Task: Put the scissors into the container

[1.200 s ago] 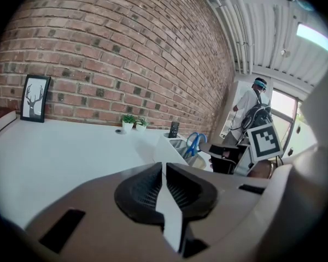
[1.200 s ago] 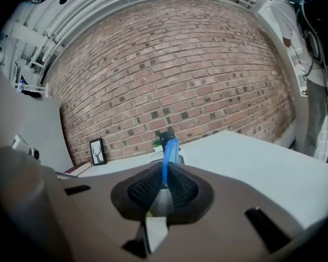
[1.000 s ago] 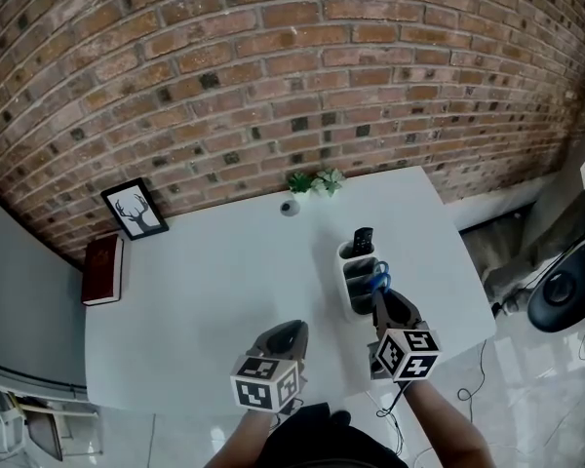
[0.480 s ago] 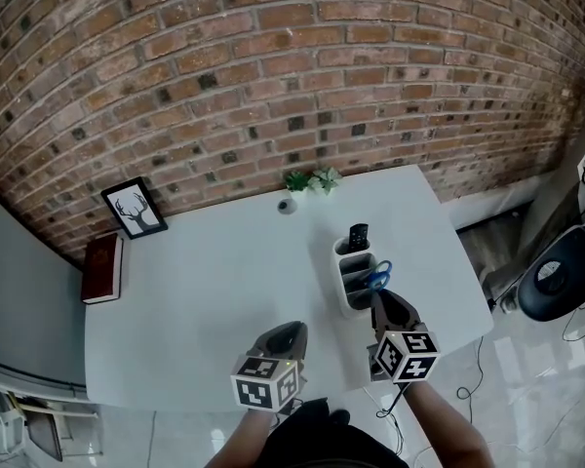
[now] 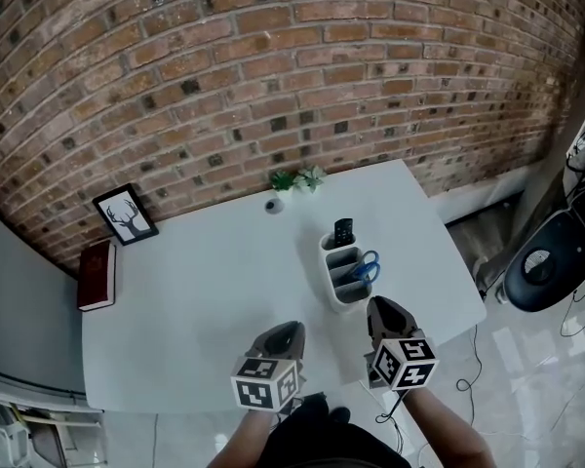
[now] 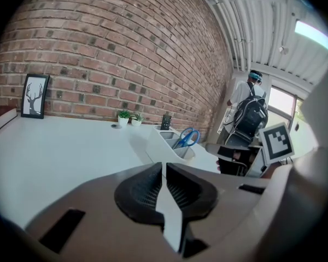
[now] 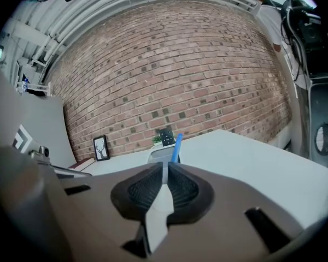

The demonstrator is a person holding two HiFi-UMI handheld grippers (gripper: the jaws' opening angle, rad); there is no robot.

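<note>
Blue-handled scissors (image 5: 368,266) stand handles up in the front part of the white container (image 5: 336,291) on the white table (image 5: 205,291). A black remote (image 5: 343,232) fills its back compartment. My right gripper (image 5: 378,304) hangs just short of the container's near end, shut and holding nothing. To its left my left gripper (image 5: 292,327) is shut and empty too. The left gripper view has the scissors (image 6: 187,137) and container (image 6: 165,145) ahead of the left gripper (image 6: 164,171). In the right gripper view a blue handle (image 7: 176,146) rises past the right gripper (image 7: 165,171).
A framed deer picture (image 5: 125,214) and a red book (image 5: 95,274) sit at the table's far left. Two small plants (image 5: 295,179) and a small round object (image 5: 274,206) stand by the brick wall. A dark round device (image 5: 546,266) is on the floor to the right. A person with a backpack (image 6: 249,113) stands beyond.
My right gripper has drawn back toward me from the container, and the scissors stay standing in it. The head view has shifted a little. The left gripper has held still.
</note>
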